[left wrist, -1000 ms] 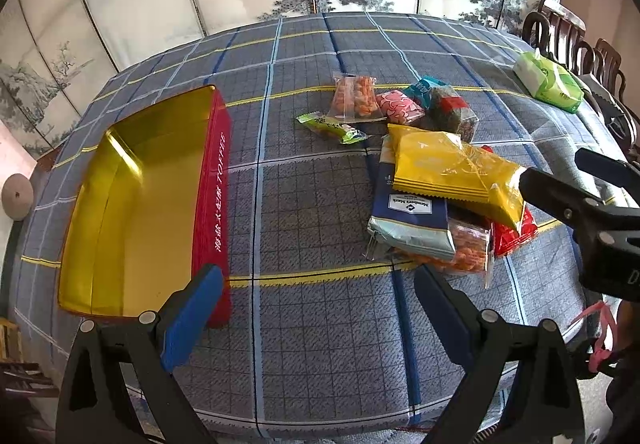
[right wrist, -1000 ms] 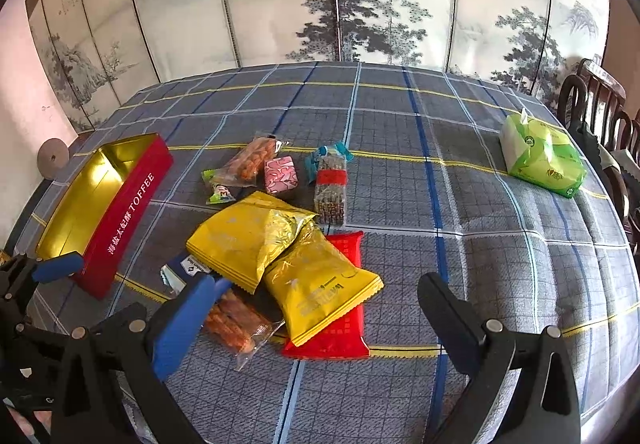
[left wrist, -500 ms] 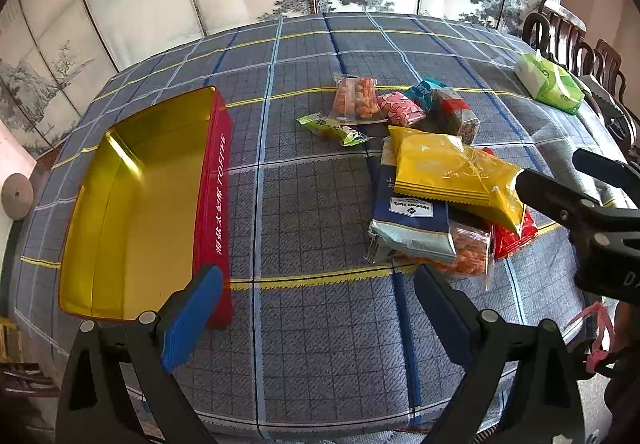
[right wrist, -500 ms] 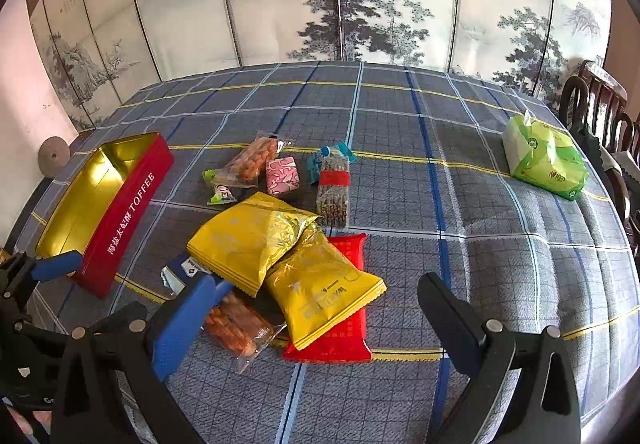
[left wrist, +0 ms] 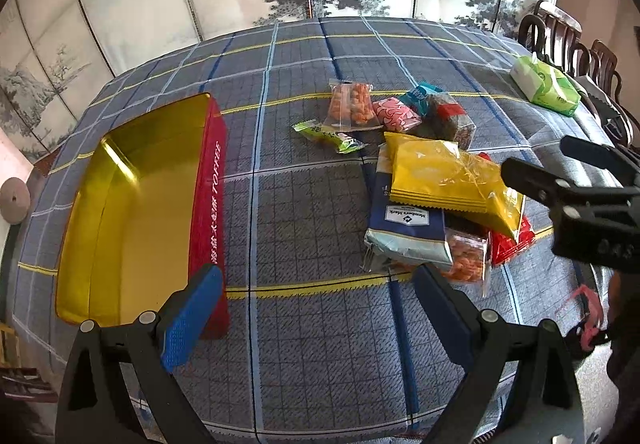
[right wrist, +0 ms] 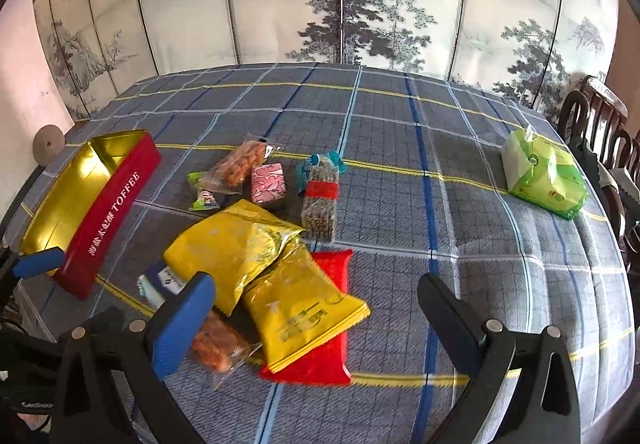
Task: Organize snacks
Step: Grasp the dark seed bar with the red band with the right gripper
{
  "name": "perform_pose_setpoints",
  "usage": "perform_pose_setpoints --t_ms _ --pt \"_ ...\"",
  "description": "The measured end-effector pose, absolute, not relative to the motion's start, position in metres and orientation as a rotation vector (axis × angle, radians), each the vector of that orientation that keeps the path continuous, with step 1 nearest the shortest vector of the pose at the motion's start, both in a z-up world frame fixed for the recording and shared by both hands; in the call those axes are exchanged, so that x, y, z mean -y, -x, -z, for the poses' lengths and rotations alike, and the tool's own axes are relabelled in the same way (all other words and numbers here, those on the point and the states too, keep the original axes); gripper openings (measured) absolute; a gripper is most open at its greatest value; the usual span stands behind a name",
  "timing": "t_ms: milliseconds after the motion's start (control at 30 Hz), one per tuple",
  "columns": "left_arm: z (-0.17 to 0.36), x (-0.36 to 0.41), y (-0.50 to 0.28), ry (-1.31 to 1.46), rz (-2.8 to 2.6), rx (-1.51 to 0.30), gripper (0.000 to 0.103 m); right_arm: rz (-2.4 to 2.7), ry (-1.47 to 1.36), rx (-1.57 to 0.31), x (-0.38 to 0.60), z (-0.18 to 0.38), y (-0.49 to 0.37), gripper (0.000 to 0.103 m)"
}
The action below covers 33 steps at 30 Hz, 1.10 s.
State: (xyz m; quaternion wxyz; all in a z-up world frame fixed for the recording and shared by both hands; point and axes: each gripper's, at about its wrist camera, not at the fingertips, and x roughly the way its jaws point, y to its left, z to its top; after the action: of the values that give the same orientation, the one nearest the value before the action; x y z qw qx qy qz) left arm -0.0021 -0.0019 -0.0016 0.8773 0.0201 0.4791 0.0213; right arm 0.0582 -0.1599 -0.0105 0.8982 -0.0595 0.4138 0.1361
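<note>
Jaws on both tools stand wide apart with nothing between them. Left gripper [left wrist: 316, 300] hangs over bare plaid tablecloth [left wrist: 312, 211], its blue-padded finger just in front of the near corner of the red toffee tin [left wrist: 208, 203], which lies open and shows a gold interior. Right gripper [right wrist: 316, 308] hangs above the near edge of the snack heap: two yellow bags [right wrist: 236, 248] overlap on a red packet [right wrist: 320, 360], with a blue-and-white bag [left wrist: 404, 228] and a clear pack of orange snacks [right wrist: 216, 344] tucked under them. Beyond the heap lie a clear bag of orange pieces [right wrist: 240, 165], a small green wrapper [right wrist: 202, 197], a pink packet [right wrist: 268, 183] and a dark stick pack with a red band [right wrist: 320, 199]. Well apart, near the far right edge by the wooden chairs [right wrist: 600, 123], sits a green tissue pack [right wrist: 544, 175]. A painted folding screen [right wrist: 320, 3] stands behind the table.
</note>
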Motion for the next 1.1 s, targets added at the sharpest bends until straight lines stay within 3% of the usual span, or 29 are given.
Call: perform_pose_setpoints --t_ms 300,400,567,1033,1100 --pt "0.005 0.001 -0.009 -0.04 -0.037 -1.004 0.095 -0.274 0.13 -0.874 0.158 0.018 -0.105 0.089" --pt "0.004 -0.002 -0.015 -0.027 -0.036 -1.005 0.092 -0.277 0.143 -0.884 0.153 0.022 -0.121 0.074" --pt "0.004 -0.003 -0.025 -0.032 -0.042 -1.011 0.092 -0.282 0.122 -0.931 0.147 0.035 -0.145 0.071" --pt "0.01 -0.003 -0.041 -0.022 -0.055 -1.026 0.092 -0.33 0.1 -0.99 0.138 0.061 -0.165 0.029" --pt "0.01 -0.001 -0.042 -0.022 -0.052 -1.028 0.092 -0.331 0.101 -0.984 0.139 0.062 -0.164 0.028"
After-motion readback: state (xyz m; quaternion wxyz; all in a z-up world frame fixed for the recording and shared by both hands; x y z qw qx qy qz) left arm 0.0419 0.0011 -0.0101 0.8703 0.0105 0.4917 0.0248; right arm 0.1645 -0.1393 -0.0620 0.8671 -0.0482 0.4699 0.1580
